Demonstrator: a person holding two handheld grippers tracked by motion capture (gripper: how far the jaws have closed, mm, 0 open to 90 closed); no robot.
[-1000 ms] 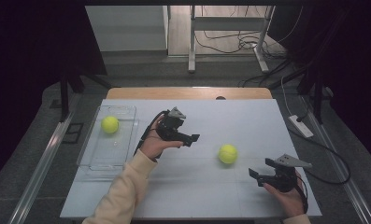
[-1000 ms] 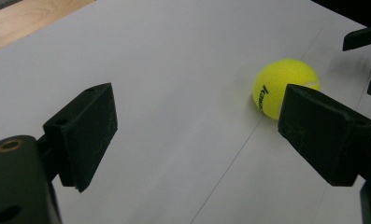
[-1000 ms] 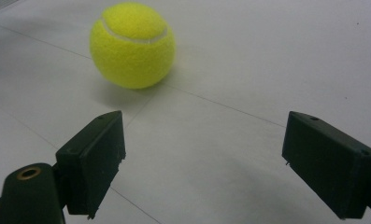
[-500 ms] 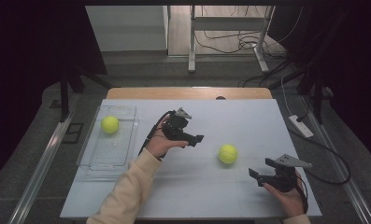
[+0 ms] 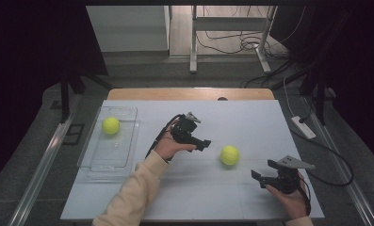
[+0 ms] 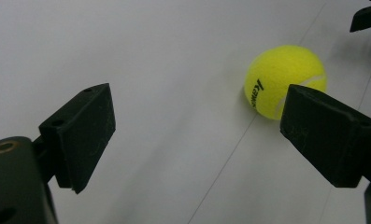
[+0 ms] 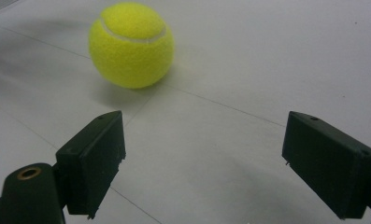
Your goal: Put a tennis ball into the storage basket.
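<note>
A yellow tennis ball point(image 5: 230, 155) point(image 6: 283, 81) point(image 7: 131, 44) lies on the white table, right of centre. My left gripper point(image 5: 204, 143) point(image 6: 199, 98) is open and hovers just left of the ball, its jaws pointing at it. The ball sits ahead of the jaws, toward the right one, and is not between them. My right gripper point(image 5: 264, 169) point(image 7: 206, 130) is open near the table's front right, a short way off the ball, with nothing between its jaws. A second tennis ball point(image 5: 110, 125) rests in a clear tray point(image 5: 114, 155) at the left.
The white table point(image 5: 250, 117) has a wooden strip along its far edge. A cable trails from the left gripper back along the hand. A white power strip point(image 5: 303, 127) lies on the floor off the table's right side. A jaw of the other gripper point(image 6: 367, 16) shows beyond the ball.
My left gripper has moved right and slightly nearer, closing on the loose ball. The right gripper and both balls have stayed put.
</note>
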